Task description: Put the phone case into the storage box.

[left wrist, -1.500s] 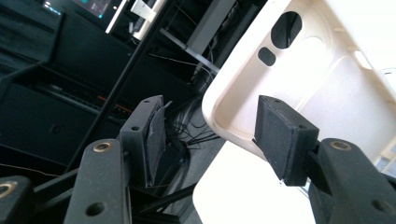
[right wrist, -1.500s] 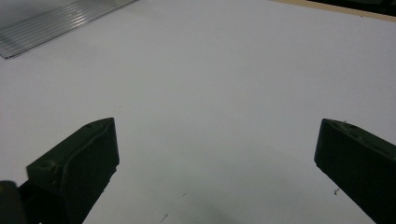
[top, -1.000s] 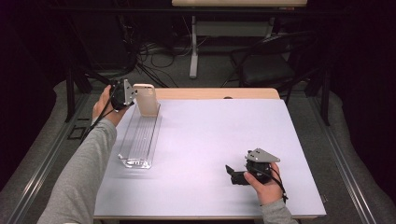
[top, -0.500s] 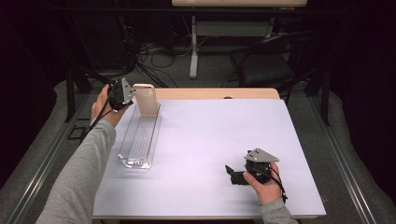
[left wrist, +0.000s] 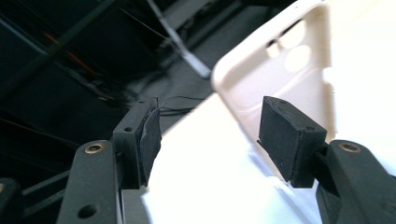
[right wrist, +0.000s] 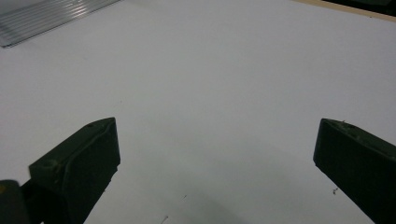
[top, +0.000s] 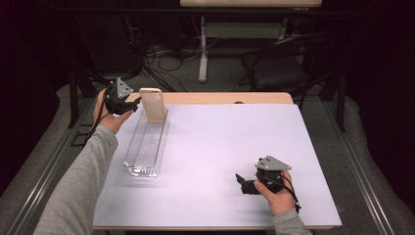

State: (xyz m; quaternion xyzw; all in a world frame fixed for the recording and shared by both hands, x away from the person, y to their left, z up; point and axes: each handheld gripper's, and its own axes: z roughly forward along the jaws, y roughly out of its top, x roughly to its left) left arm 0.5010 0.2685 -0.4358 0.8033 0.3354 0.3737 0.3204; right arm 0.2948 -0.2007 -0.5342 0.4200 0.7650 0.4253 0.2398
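At the far end of the clear tray (top: 147, 147), the left hand-held gripper (top: 128, 104) hangs released, jaws parted with nothing between them, just beside the cream phone case (top: 152, 104) standing upright in that end. Well apart from the tray, the right hand-held gripper (top: 243, 183) rests wide apart on the white bench (top: 220, 142).

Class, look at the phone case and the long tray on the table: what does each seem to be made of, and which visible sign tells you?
Phone case: probably matte cream plastic or silicone; smooth moulded shell with cut-outs. Tray: likely clear glossy plastic; see-through, ribbed, with bright highlights.
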